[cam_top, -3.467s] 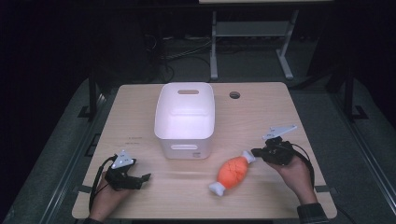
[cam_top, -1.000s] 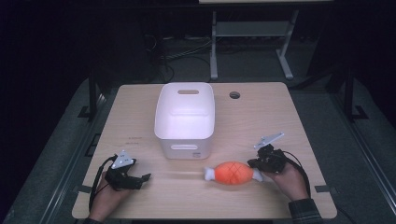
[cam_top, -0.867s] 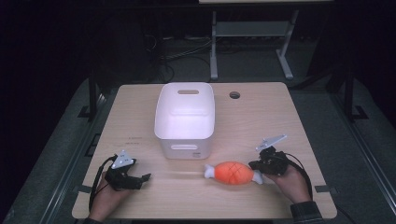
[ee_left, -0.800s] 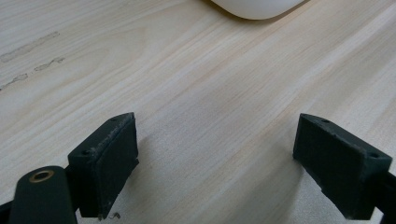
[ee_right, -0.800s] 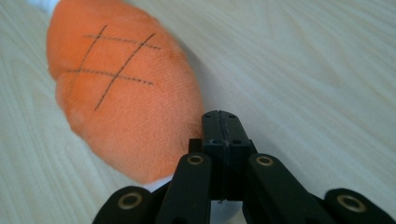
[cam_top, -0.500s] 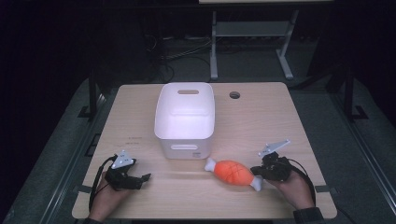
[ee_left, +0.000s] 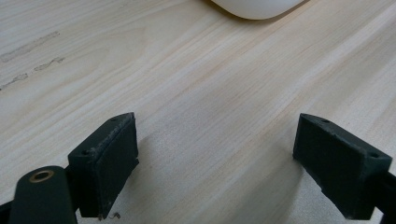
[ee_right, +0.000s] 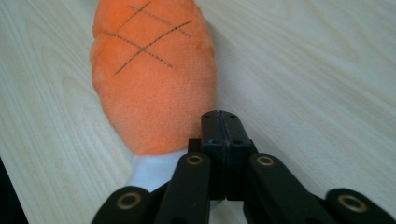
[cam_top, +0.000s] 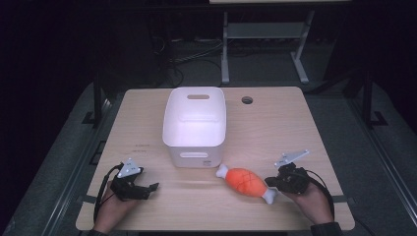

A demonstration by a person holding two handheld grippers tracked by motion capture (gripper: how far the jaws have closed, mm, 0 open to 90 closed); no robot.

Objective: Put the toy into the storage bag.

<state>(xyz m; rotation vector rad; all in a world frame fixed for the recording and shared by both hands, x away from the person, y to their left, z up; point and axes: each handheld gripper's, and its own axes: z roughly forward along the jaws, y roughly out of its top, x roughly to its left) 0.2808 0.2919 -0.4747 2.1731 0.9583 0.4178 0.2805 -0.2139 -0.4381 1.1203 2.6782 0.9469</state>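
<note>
A: Nearest first. Right gripper (cam_top: 273, 184) sits at the front right of the table (cam_top: 275, 123), jaws pressed together with nothing between them. In the right gripper view the closed tips (ee_right: 223, 122) sit against the side of the plush drumstick (ee_right: 152, 79), beside its white bone end. Not a grip, just contact.

B: Left one?

A: Left gripper (cam_top: 147, 188) at the front left, resting low, jaws spread wide over bare wood, holding nothing. Left gripper view confirms it: both pads (ee_left: 109, 161) well apart, only tabletop between.

B: Where's the toy?

A: Plush drumstick (cam_top: 246, 181) lies flat on the table, just in front of the white bin (cam_top: 195, 123), to the right of its near wall; far bone end near the bin's corner, near bone end at the right gripper.

B: Risk?

A: Closed tips are off to one side of the plush. My guess: a push from there spins it rather than sliding it straight, or the soft body rolls away. To pick it up the jaws must open first; closing on the thin bone end alone could let the heavy orange part droop and slip. It could also snag the bin's wall.
</note>
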